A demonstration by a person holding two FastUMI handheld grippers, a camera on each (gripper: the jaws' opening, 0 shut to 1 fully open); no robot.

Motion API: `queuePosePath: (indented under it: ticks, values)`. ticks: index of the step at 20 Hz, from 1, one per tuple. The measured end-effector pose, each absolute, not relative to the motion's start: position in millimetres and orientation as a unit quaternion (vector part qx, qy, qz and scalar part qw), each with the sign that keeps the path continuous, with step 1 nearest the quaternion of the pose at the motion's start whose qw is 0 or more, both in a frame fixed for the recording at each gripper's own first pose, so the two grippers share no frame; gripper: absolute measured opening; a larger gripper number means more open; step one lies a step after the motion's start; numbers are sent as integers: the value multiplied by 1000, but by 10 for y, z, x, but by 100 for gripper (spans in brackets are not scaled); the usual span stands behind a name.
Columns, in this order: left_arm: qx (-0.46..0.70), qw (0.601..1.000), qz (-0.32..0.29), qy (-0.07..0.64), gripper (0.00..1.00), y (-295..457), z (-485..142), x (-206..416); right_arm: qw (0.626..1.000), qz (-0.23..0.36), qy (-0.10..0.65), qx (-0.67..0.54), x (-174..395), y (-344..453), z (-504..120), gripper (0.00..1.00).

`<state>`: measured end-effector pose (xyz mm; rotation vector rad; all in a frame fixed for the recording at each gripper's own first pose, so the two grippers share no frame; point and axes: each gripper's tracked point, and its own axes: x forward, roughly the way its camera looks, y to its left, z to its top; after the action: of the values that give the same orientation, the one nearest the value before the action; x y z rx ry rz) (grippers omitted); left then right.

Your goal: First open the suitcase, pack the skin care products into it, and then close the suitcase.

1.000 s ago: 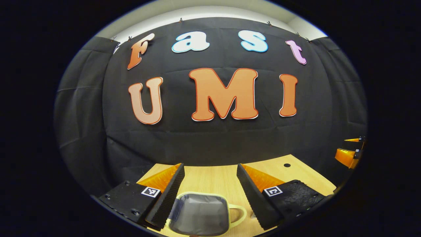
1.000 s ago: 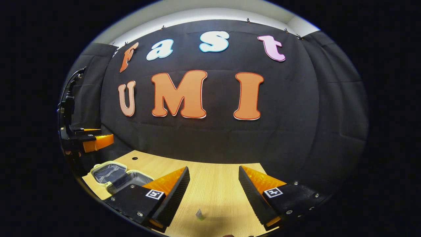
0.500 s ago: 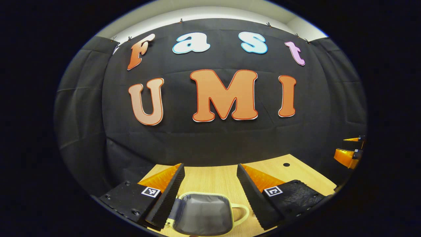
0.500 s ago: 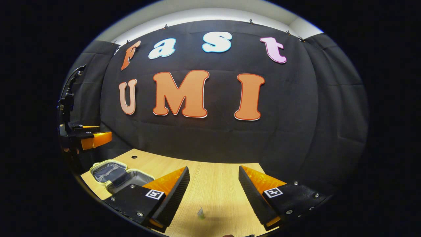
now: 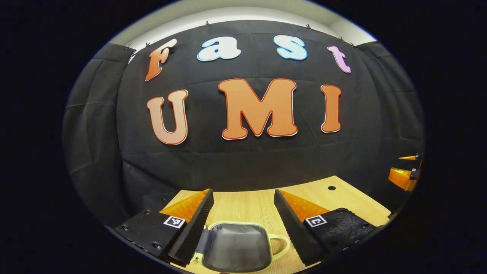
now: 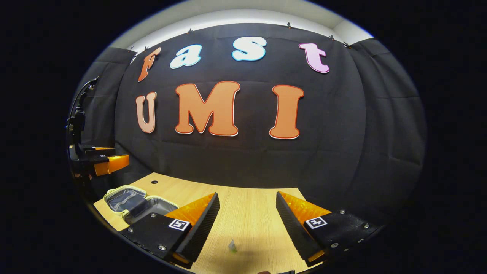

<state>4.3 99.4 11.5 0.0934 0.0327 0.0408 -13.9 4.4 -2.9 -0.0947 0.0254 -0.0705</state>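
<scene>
— Changed lately? Barely: left gripper point(image 5: 243, 217) drifted slightly, jaws apart, hovering over the open suitcase point(image 5: 237, 247) lying between its fingers.
— And right gripper point(image 6: 247, 222)? Apart too, empty, small skin care product point(image 6: 232, 246) just below, between fingers. Packing not begun; pickup probably next.

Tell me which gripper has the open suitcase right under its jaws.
The left gripper: the open suitcase lies between its spread jaws. The right gripper hangs over bare table, suitcase off to its left.
</scene>
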Motion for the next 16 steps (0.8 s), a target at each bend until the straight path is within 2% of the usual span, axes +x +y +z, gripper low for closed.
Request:
queuePosePath:
  ticks: [16]
  values:
    - [31,999,18,28,99,1026,33,64,998,-42,15,-51,-162,22,-56,95]
